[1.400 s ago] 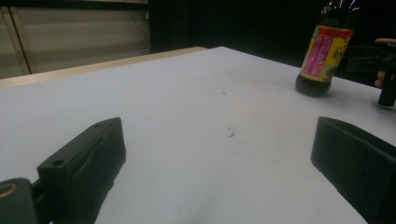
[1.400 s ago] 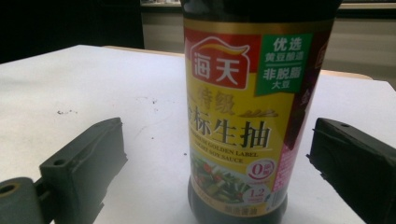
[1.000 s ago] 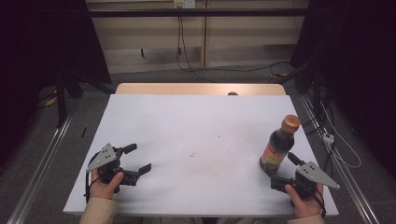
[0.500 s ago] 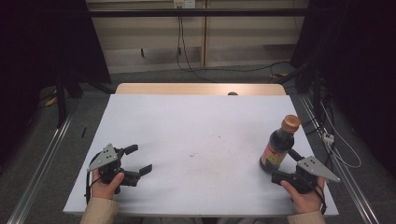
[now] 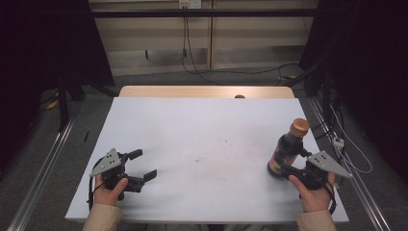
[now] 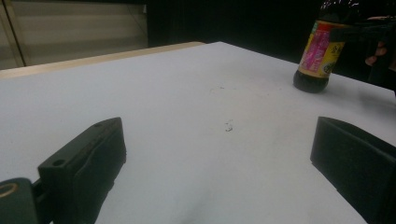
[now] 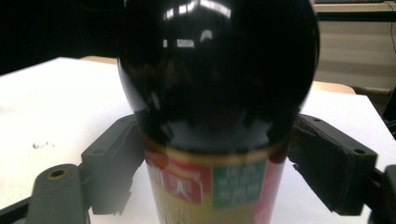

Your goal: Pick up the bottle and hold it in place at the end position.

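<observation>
- Jaws of the right gripper [image 5: 292, 166] stand on either side of a dark sauce bottle [image 5: 286, 148], low on its labelled body; in the right gripper view each jaw sits right against the label's flank, though firm contact cannot be made out, so whether they are clamped cannot be told.
- Jaws of the left gripper [image 5: 143, 165] are spread wide with nothing between them, resting low over the white bench [image 5: 202, 125] near its front left corner.
- Upright near the bench's right edge, the bottle has its orange cap [image 5: 300, 126] on top and its long axis vertical.
- From the left gripper the bottle lies well apart, across the bench to the right; the left gripper view shows it far off at upper right [image 6: 319, 60], its base on the surface.
- Judging from this, the right hand [image 5: 315, 195] is the nearer one, placed for a lift if the jaws close from the sides.
</observation>
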Action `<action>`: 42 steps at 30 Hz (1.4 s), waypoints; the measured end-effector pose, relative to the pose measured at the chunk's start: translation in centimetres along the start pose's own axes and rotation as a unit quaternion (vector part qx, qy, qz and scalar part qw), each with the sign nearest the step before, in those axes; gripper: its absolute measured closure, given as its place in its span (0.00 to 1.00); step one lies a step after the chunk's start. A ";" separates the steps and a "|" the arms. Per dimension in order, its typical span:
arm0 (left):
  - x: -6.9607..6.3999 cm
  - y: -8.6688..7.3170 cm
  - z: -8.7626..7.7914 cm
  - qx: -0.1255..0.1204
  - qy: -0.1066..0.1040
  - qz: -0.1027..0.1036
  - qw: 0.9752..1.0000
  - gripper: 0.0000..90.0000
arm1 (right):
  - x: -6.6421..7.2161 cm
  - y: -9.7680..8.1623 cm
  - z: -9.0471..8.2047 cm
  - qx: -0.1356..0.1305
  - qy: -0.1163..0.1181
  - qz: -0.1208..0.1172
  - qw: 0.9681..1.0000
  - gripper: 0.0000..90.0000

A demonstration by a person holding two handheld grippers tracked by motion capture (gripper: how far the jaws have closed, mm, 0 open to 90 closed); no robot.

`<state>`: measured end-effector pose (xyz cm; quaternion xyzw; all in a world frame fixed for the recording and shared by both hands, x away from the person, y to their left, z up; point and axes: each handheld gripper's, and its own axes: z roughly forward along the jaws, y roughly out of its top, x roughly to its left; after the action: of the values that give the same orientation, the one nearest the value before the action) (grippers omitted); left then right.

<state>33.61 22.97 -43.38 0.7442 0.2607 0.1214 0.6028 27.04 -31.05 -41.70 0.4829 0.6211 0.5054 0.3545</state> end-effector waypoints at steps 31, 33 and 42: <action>-0.1 -0.1 0.3 0.008 -0.004 0.002 1.000 0.04 | 0.4 0.9 1.3 -0.012 -0.009 -0.015 1.000 0.34; -0.1 -0.1 0.3 0.009 -0.004 0.003 1.000 0.04 | 0.4 1.0 1.3 -0.009 -0.010 -0.014 1.000 0.34; -0.1 0.0 0.2 0.004 0.001 0.003 1.000 0.04 | 0.8 1.8 2.1 0.003 -0.006 -0.015 1.000 0.34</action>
<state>33.62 22.74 -43.42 0.7474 0.2592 0.1230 0.5993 29.22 -29.62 -40.41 0.4774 0.6278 0.4953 0.3641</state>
